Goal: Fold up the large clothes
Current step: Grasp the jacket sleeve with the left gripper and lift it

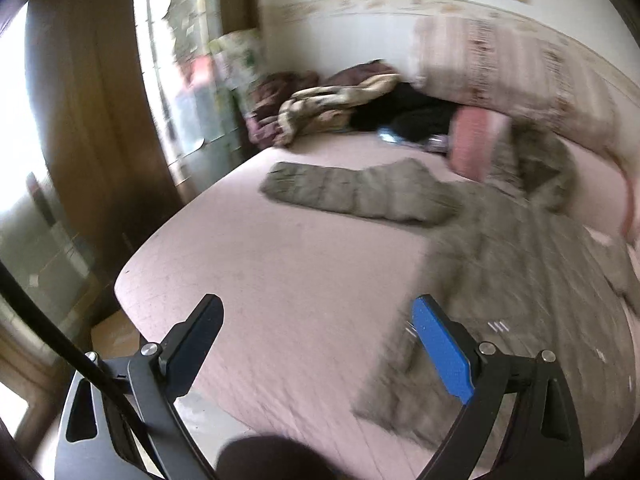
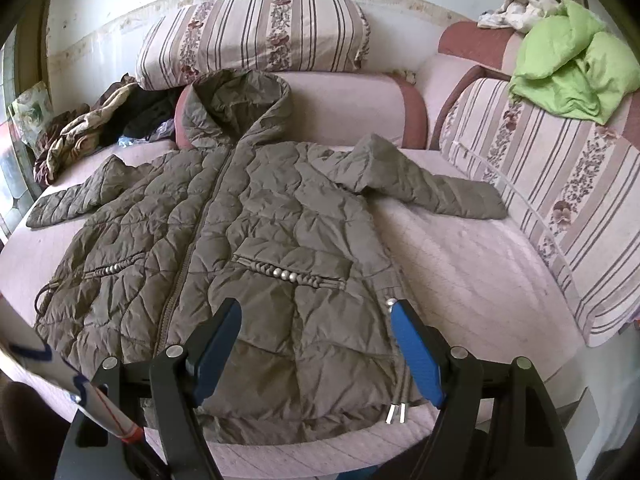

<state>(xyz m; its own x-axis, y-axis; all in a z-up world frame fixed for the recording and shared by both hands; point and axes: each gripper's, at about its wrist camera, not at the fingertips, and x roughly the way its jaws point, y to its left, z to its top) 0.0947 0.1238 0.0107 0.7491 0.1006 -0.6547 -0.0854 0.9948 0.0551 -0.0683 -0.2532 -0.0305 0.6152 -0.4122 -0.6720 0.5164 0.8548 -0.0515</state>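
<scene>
An olive-brown quilted hooded jacket [image 2: 248,232] lies spread front-up across the pink bed cover [image 2: 460,280], filling the middle of the right wrist view: zip closed down the centre, hood [image 2: 240,104] propped against a pink bolster [image 2: 352,108] at the top, one sleeve [image 2: 432,188] reaching to the right, the other sleeve [image 2: 68,204] to the left edge. Braided pocket trims with silver beads [image 2: 286,274] cross the lower front, and two drawcord ends with metal tips [image 2: 396,414] lie at the hem. No brand or writing can be read. The right gripper [image 2: 316,348] hovers over the hem at the bottom of the frame, jaws spread wide, pads touching no fabric. In the blurred left wrist view, the left gripper [image 1: 320,344] is likewise parted and empty, over the cover at the jacket's edge. Striped floral cushions [image 2: 256,32] line the wall; a lime-green garment [image 2: 572,76] sits upper right, and crumpled clothes [image 2: 100,120] are heaped upper left.
</scene>
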